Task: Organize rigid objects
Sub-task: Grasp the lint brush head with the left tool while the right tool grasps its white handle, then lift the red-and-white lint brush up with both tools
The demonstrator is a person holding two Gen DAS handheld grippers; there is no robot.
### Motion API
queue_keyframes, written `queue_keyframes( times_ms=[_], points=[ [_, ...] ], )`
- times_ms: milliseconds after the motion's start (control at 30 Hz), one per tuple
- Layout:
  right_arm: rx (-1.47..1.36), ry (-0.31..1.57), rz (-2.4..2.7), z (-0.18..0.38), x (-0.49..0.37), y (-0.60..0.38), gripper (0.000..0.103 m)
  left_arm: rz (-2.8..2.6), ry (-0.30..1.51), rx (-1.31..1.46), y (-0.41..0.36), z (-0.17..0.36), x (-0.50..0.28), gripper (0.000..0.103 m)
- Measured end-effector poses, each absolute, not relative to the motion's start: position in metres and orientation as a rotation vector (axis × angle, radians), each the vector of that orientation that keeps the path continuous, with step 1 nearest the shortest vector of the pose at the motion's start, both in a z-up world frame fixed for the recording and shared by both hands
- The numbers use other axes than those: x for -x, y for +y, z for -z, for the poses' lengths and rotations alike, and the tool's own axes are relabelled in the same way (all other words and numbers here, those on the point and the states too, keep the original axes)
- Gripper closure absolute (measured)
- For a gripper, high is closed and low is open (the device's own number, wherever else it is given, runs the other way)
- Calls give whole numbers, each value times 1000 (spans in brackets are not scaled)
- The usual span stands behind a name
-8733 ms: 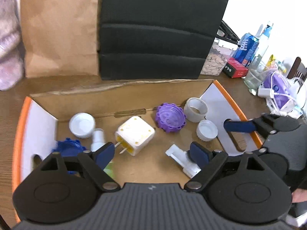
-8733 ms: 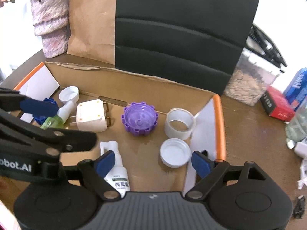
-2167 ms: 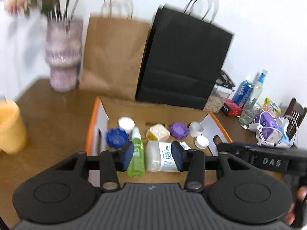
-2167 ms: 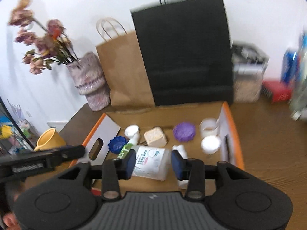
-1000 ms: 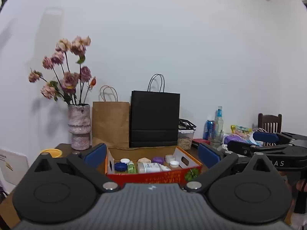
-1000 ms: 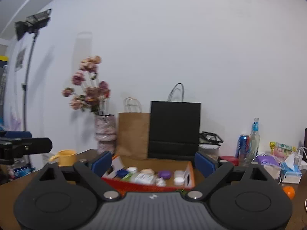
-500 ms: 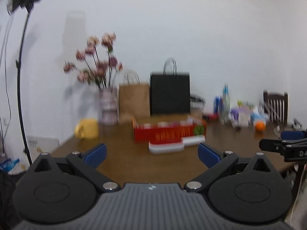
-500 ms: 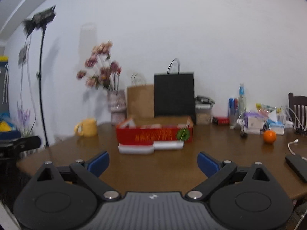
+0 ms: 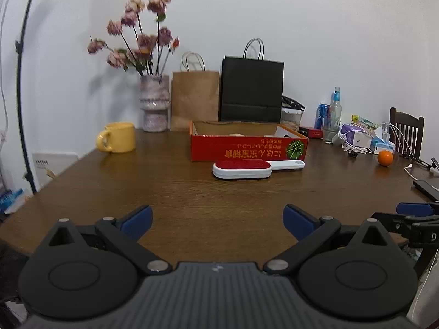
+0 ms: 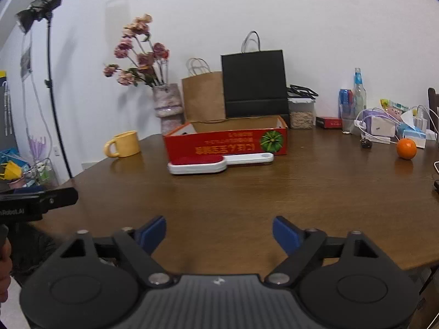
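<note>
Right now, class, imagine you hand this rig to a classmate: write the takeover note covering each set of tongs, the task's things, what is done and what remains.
Left tongs: open, empty, held low over the near table edge.
Right tongs: open, empty, likewise apart from everything.
Red box sits mid-table before the paper bags; its contents are barely visible from here.
Lint brush, red and white, lies on the table just in front of the box, outside it.
Done: cannot confirm from these views.
Left: probably the brush goes into the box.
</note>
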State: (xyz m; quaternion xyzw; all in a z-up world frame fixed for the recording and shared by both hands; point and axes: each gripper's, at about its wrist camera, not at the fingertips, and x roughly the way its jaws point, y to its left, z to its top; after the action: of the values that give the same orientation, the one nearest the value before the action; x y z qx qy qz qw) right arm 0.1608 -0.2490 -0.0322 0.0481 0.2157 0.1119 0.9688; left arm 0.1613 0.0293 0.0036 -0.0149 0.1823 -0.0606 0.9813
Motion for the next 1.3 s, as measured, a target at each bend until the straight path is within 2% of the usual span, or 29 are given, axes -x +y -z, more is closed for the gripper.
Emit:
queue_keyframes(
  times_ms=[167,367,433,667,733,800,833,867,1300],
  points=[
    [-105,460,-211,24,-222,-268,27,148,398,5,21,-6,-224,0],
    [-101,511,-216,19,-329,-293,40,189,459,-40,6,-5,-325,0],
    [-114,542,-224,21,-372,-302,49,194,483,-38,3,1,-355,0],
    [-183,649,-229,51,-487,-315,66,166,576,60,-3,25,-444,19],
    [-215,681,-247,62,-501,-315,74,176,606,98,-1,32,-455,26],
    [-233,707,-261,73,-508,-316,80,193,587,120,1,38,-457,28],
    [-244,701,-272,76,-509,-316,82,210,577,123,1,38,-456,37],
    [-252,705,-280,76,-509,-317,84,232,574,132,2,38,-456,41],
    [-226,675,-305,76,-503,-314,90,226,548,157,1,42,-454,42]
  ],
)
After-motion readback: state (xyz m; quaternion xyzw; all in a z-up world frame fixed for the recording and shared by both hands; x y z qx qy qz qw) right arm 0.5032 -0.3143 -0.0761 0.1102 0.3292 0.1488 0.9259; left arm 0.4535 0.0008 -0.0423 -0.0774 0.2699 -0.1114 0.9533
